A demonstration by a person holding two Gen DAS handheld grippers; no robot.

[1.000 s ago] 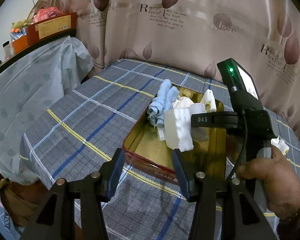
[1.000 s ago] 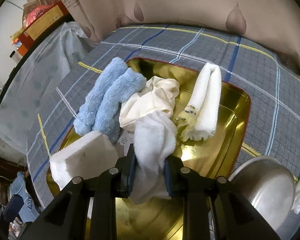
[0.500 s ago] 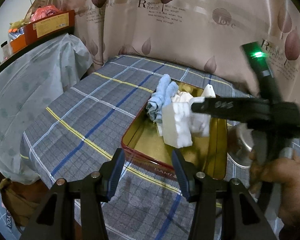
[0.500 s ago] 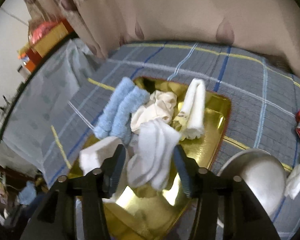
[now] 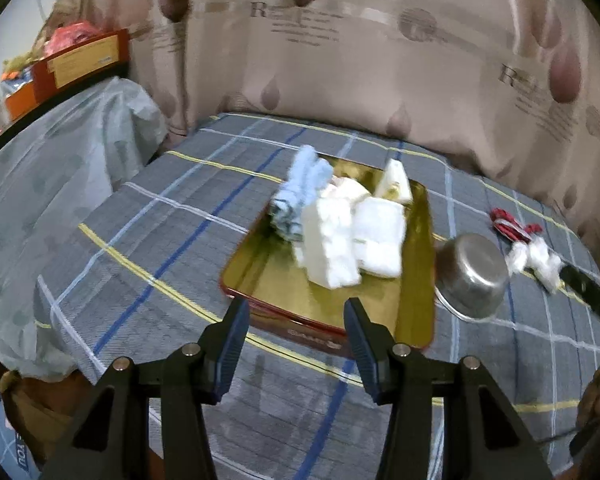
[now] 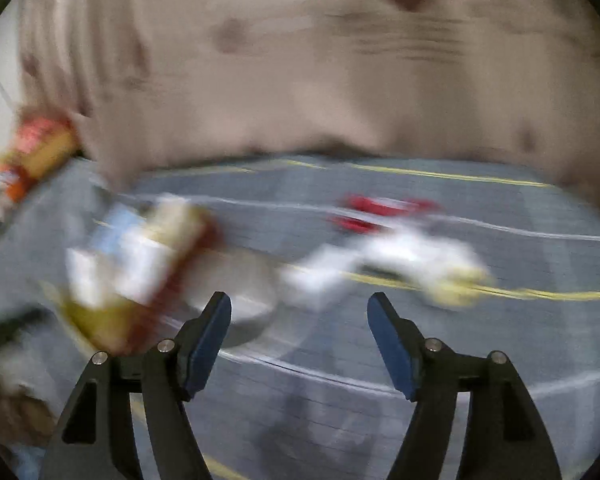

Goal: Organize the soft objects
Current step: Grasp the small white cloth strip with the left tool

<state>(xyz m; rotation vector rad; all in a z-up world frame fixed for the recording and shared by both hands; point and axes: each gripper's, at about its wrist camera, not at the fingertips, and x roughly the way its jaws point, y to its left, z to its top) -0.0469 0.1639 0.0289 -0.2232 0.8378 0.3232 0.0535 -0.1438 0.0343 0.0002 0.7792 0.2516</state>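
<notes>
Fingers of the left gripper [image 5: 294, 340] stand apart and empty at lower centre, before the gold tray [image 5: 260, 276] of soft cloths [image 5: 332, 240]. Right gripper [image 6: 299, 338]: fingers just spread, nothing between them; white cloths [image 6: 412, 256] lie blurred on the table [image 6: 300, 400].

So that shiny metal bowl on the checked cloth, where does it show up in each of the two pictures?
Left wrist view: the metal bowl sits right of centre, tipped on its side, just right of the gold tray.
Right wrist view: badly blurred; the bowl is the grey smear left of centre, above the left fingertip, right of the tray.
Shared landmark: the red cloth lying beyond the bowl.
</notes>
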